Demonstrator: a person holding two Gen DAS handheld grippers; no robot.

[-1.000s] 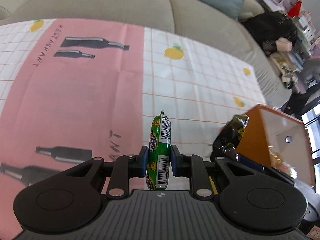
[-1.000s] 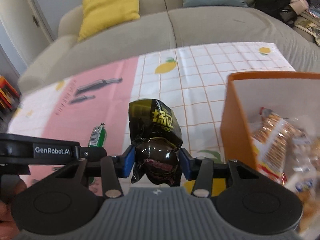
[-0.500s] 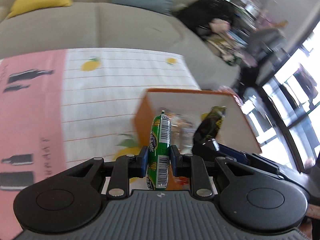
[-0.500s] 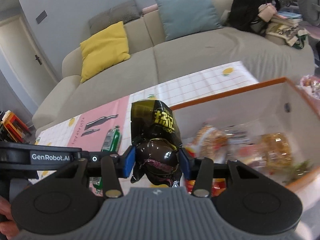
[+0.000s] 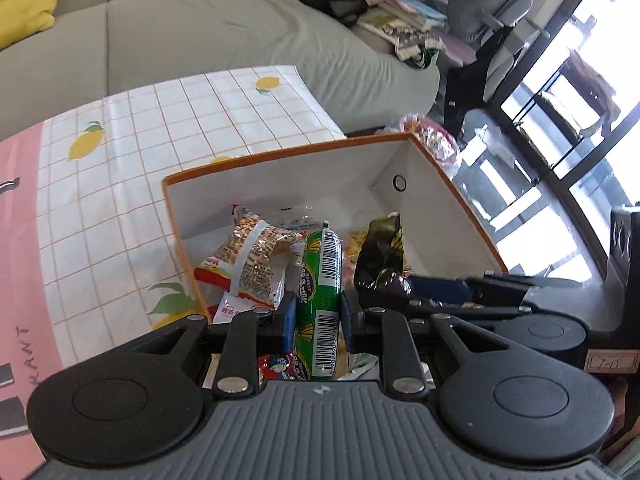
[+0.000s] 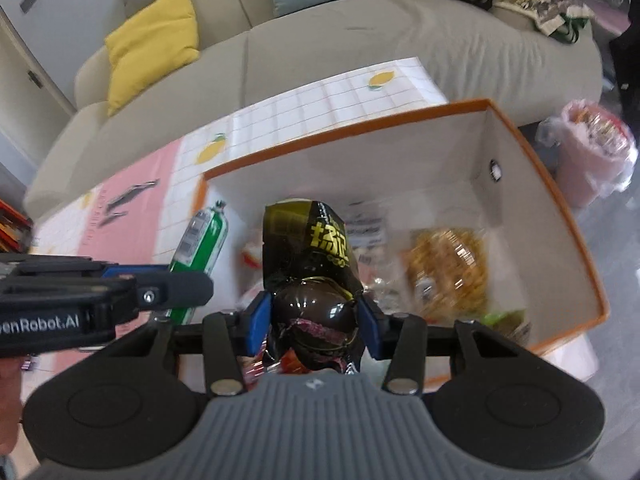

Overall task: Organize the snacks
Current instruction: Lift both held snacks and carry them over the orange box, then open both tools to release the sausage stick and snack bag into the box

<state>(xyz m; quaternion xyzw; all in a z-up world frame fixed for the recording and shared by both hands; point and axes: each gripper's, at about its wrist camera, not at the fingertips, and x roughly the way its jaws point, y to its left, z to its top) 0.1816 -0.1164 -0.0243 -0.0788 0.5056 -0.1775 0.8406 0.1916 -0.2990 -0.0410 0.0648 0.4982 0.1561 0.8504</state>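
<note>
Grey sofa (image 5: 208, 28) behind; tabletop (image 5: 120, 184) under a checked lemon-print and pink cloth. Orange storage box (image 5: 448, 184) with white lining stands at the cloth's edge, open top, several snack packets (image 5: 248, 256) loose on its floor.

Left gripper (image 5: 318, 316) above the box's near side, clenched on a green sausage stick (image 5: 320, 280); stick upright between the blue pads, its tip pointing into the box, barcode facing the camera.

Right gripper (image 6: 312, 320) just beside it, also over the box, grasping a black snack packet (image 6: 312, 264) by its bulging lower half; printed top stands up past the pads. Both snacks in the air, touching nothing in the box.
</note>
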